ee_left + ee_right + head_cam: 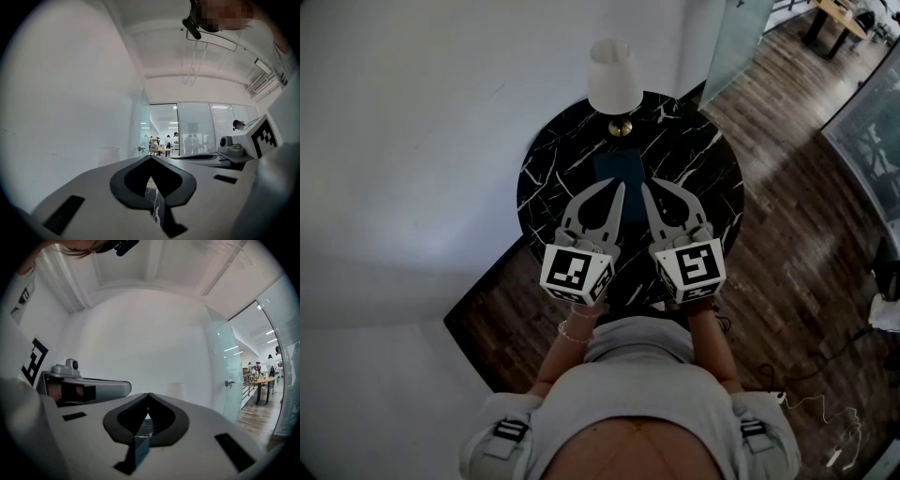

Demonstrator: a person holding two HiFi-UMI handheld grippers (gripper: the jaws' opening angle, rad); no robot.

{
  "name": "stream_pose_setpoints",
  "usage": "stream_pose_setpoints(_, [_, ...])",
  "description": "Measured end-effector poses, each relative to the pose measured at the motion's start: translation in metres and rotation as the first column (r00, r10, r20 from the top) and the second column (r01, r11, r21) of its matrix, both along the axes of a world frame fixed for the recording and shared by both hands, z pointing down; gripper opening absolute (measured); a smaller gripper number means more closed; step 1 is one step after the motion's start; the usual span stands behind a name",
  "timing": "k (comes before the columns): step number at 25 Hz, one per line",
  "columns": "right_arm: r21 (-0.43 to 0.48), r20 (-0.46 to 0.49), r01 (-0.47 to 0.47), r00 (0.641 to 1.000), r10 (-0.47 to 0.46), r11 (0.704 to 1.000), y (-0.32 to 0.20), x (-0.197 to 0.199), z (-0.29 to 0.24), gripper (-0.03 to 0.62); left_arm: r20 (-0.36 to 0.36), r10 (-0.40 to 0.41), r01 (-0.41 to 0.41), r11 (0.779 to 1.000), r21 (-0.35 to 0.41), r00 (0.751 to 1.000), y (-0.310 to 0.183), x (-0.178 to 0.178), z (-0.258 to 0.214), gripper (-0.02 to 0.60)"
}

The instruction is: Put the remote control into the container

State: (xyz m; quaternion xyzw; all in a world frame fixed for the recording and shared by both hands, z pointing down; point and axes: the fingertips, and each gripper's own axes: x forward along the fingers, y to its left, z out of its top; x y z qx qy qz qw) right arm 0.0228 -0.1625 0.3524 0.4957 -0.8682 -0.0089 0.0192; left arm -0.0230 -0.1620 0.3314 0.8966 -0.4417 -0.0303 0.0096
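Both pairs of fingers are clenched with nothing gripped. In the left gripper view the left gripper [150, 157] has its tips meeting at a point. Only black marble shows through the spade-shaped gap behind them. The right gripper [149, 394] is pinched together the same way, and a corner of a dark blue box [140, 448] shows through its gap, lying lower than the jaws.

From the head view, the left gripper [622, 187] and right gripper [644, 188] sit side by side with their tips near each other. The dark blue box [620, 172], apparently the container, lies flat just beyond and between the tips, partly under them. No view lets me make out the remote control itself.

Both grippers are held level and point away from the person, across the round marble table [698, 155] towards a white-shaded lamp [614, 77] past the box. A bead bracelet [570, 331] circles the left wrist.

Only the left gripper view shows the glass partition with people gathered behind it. Only the right gripper view shows the box from the side.
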Motion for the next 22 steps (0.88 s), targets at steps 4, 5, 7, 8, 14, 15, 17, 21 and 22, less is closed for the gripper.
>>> stream_pose_setpoints(4, [-0.006, 0.014, 0.009, 1.0, -0.009, 1.0, -0.001, -0.003, -0.001, 0.011, -0.005, 0.002, -0.002, 1.0, -0.009, 1.0, -0.003, 0.0, 0.004, 0.002])
stream_pose_setpoints(5, [-0.007, 0.015, 0.009, 1.0, -0.008, 1.0, -0.002, -0.003, -0.001, 0.011, -0.005, 0.003, -0.003, 1.0, -0.011, 1.0, -0.004, 0.0, 0.005, 0.002])
stream_pose_setpoints(7, [-0.009, 0.008, 0.001, 1.0, -0.001, 1.0, -0.003, 0.0, 0.002, 0.011, -0.009, 0.006, -0.006, 1.0, -0.016, 1.0, -0.005, 0.0, 0.006, 0.002])
stream_pose_setpoints(8, [-0.008, 0.003, -0.003, 1.0, 0.003, 1.0, -0.004, 0.001, 0.004, 0.011, -0.011, 0.008, -0.008, 1.0, -0.018, 1.0, -0.006, 0.001, 0.006, 0.002])
stream_pose_setpoints(14, [-0.018, 0.014, -0.008, 1.0, 0.008, 1.0, -0.005, 0.001, 0.0, 0.011, -0.004, 0.02, -0.02, 1.0, -0.013, 1.0, -0.007, 0.005, 0.004, 0.002])
stream_pose_setpoints(15, [-0.018, 0.012, -0.011, 1.0, 0.011, 1.0, -0.005, 0.001, 0.001, 0.011, -0.005, 0.022, -0.022, 1.0, -0.012, 1.0, -0.008, 0.005, 0.004, 0.002])
stream_pose_setpoints(17, [-0.017, 0.004, -0.023, 1.0, 0.023, 1.0, -0.006, 0.005, 0.004, 0.011, -0.008, 0.029, -0.029, 1.0, -0.012, 1.0, -0.009, 0.007, 0.004, 0.002])
stream_pose_setpoints(21, [-0.017, 0.002, -0.028, 1.0, 0.028, 0.999, -0.006, 0.007, 0.004, 0.011, -0.012, 0.035, -0.035, 0.999, -0.018, 0.999, -0.01, 0.009, 0.006, 0.002])
stream_pose_setpoints(22, [-0.018, 0.003, -0.026, 1.0, 0.027, 0.999, -0.006, 0.007, 0.003, 0.011, -0.013, 0.036, -0.036, 0.999, -0.02, 0.999, -0.01, 0.01, 0.007, 0.002])
